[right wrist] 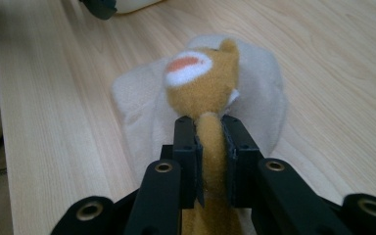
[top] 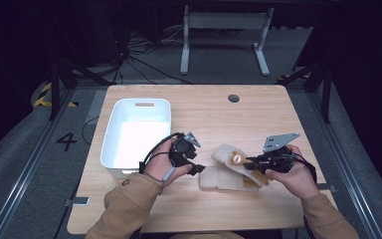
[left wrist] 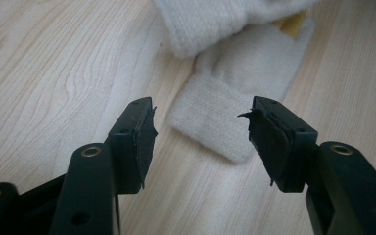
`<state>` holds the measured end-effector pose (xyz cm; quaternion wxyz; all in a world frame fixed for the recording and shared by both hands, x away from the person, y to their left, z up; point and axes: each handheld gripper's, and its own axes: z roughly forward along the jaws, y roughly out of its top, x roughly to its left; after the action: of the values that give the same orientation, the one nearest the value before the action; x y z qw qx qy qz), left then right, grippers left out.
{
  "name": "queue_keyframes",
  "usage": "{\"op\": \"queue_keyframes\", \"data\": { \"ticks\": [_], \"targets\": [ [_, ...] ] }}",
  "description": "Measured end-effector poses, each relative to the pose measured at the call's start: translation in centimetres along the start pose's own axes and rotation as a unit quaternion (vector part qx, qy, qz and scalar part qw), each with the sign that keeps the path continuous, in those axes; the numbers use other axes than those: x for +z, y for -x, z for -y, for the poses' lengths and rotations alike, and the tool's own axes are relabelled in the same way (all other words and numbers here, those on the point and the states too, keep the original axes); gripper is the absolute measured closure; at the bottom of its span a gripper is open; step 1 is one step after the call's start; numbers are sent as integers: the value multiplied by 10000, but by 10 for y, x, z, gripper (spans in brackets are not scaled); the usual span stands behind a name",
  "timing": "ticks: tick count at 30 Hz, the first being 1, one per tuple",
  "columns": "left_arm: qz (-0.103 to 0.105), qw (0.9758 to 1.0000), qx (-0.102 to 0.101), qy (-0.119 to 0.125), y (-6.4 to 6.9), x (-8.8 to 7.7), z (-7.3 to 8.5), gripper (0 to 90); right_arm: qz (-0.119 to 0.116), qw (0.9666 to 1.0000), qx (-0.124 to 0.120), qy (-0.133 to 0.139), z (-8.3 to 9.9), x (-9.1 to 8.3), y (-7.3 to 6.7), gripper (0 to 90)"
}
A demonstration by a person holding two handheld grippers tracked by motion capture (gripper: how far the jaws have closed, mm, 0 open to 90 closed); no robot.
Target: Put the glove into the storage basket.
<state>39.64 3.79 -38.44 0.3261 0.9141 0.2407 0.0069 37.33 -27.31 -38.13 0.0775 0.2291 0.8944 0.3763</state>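
Fuzzy cloth socks (top: 229, 172); matt wood table (top: 258, 114).

A cream knit sock (left wrist: 235, 88) with a tan plush animal face (right wrist: 200, 83), its patch white and orange, lies on a pale wood table (top: 219, 114) beside a white bin (top: 137, 134); black grippers, tan sleeves (top: 124, 209).

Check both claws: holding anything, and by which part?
Right claw is shut on the tan plush piece, pinching its narrow strip. Left claw is open over the cream cuff, holding nothing.
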Motion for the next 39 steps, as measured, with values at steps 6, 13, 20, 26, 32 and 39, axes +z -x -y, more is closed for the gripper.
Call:
{"op": "queue_keyframes", "data": {
  "ticks": [6, 13, 20, 26, 32, 39],
  "targets": [
    [48, 9999, 51, -98, 3, 7, 0, 439, -194, 9996, -149, -158, 1, 15, -5, 783],
    [72, 9998, 20, -205, 1, 13, 2, 440, -282, 9988, -144, -377, 8, 27, -3, 762],
    [141, 9988, 117, -444, 4, 30, 2, 435, -305, 9978, -108, -580, 11, 33, -2, 609],
    [98, 9992, 90, -390, 2, 34, 1, 420, -234, 9981, 25, -570, 11, 16, -1, 570],
    [108, 9996, 105, -239, 0, 39, -4, 429, -27, 9977, 171, -658, 19, 4, 2, 568],
    [401, 9987, -99, -296, -6, 49, -8, 492, 27, 9944, 305, -1009, 35, -4, 3, 599]
  ]
}}
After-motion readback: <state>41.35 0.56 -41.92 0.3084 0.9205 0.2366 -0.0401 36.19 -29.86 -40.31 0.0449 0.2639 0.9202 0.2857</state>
